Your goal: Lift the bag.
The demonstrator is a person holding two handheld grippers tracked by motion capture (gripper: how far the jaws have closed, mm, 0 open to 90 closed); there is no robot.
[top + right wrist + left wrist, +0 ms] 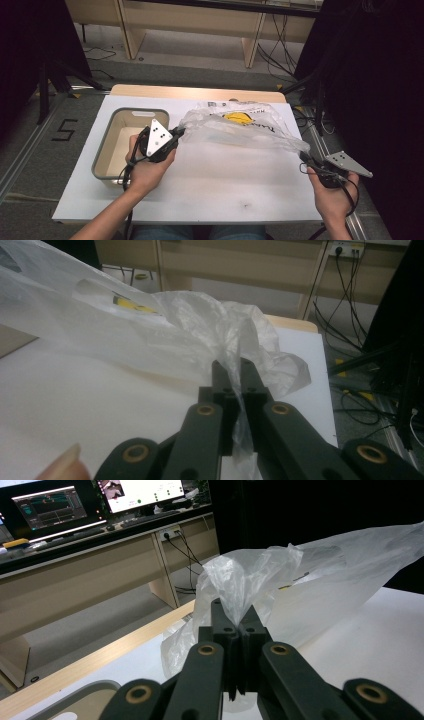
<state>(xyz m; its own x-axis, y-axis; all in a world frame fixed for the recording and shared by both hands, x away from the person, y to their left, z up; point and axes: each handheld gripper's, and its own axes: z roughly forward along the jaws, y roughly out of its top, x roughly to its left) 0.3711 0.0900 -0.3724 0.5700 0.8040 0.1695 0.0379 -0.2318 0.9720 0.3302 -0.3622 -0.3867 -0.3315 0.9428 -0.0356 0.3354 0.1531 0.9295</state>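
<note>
Above the white surface (210,185), a clear plastic bag (240,127) stretches between both hands; the left gripper (179,133) pinches its left end beside a grey bin (107,142); the right gripper (303,156) clamps its right end near the surface's edge.

black "5" on floor (66,130)

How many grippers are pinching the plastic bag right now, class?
2. The left gripper pinches the plastic bag at its left end beside the grey bin; the right gripper pinches its right end.
</note>
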